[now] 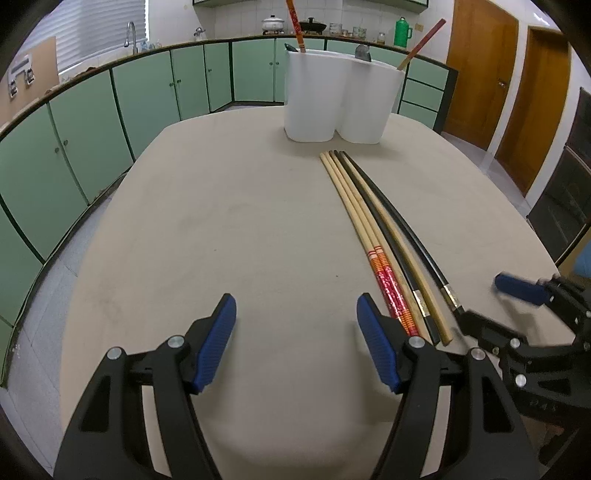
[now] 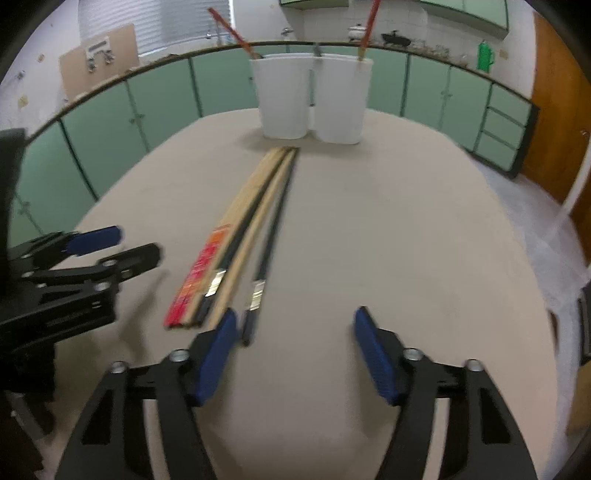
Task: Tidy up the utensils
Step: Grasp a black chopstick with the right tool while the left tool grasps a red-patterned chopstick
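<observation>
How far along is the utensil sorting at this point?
Partly done. Done: the white holder already has a red chopstick in one cup and another in the other. In hand: nothing; the left tongs are empty, while the right tongs stand open around the near end of the black chopstick. Left: five chopsticks lie on the table.

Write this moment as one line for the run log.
left gripper: open, empty | right gripper: open, black chopstick end between jaws, ungripped | five chopsticks on table | holder: partly filled
</observation>
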